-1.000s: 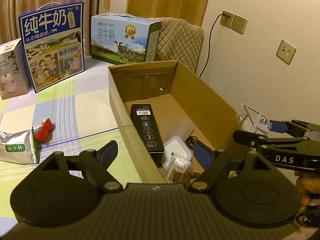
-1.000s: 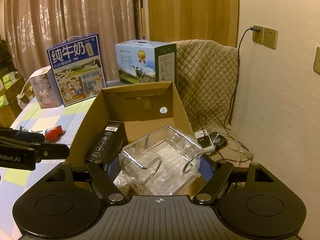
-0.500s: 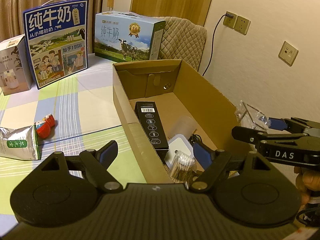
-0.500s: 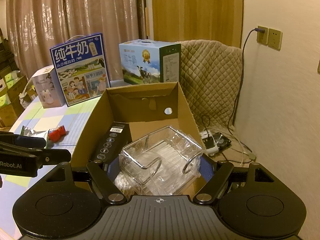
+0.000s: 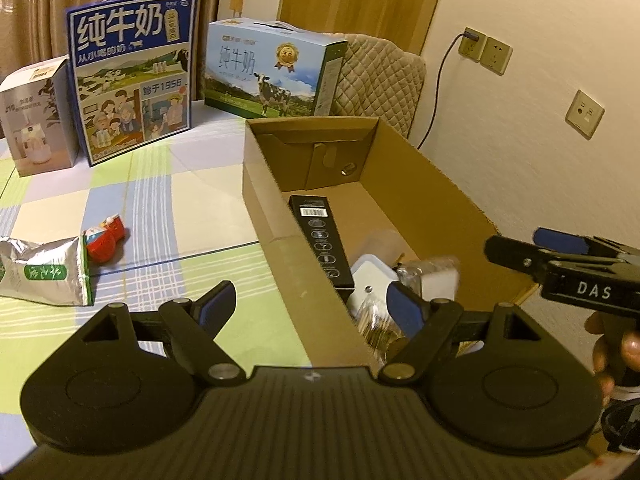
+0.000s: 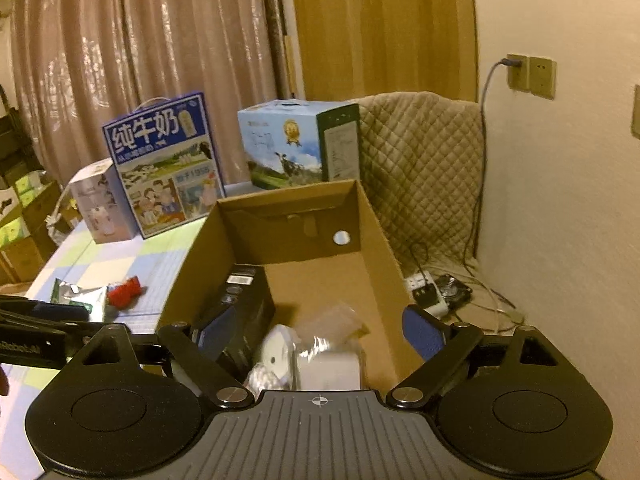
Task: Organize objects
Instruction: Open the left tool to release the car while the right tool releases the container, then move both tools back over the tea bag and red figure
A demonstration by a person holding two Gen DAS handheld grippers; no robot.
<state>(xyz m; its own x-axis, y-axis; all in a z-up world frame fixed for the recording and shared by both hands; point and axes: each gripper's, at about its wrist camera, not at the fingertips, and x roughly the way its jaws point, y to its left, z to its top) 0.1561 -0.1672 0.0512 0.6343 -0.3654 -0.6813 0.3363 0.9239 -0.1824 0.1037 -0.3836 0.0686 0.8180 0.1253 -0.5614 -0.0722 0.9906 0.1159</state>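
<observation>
Both claws stood wide and held nothing: the right claw [image 6: 320, 332] hung over the near end of the cardboard box [image 6: 372, 216], the left claw [image 5: 310, 306] over its near left wall. The clear plastic container [image 6: 332, 344] lay blurred inside the box, beside the black carton [image 6: 240, 300].

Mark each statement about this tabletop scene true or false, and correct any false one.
1. The right gripper is open and holds nothing. True.
2. The long black box lies on the tablecloth outside the cardboard box. False: it lies inside, along the left wall.
3. The red toy sits beside the silver foil pouch on the table. True.
4. The left gripper grips the pouch. False: it is open and empty.
5. The cardboard box is empty. False: it holds several items.
</observation>
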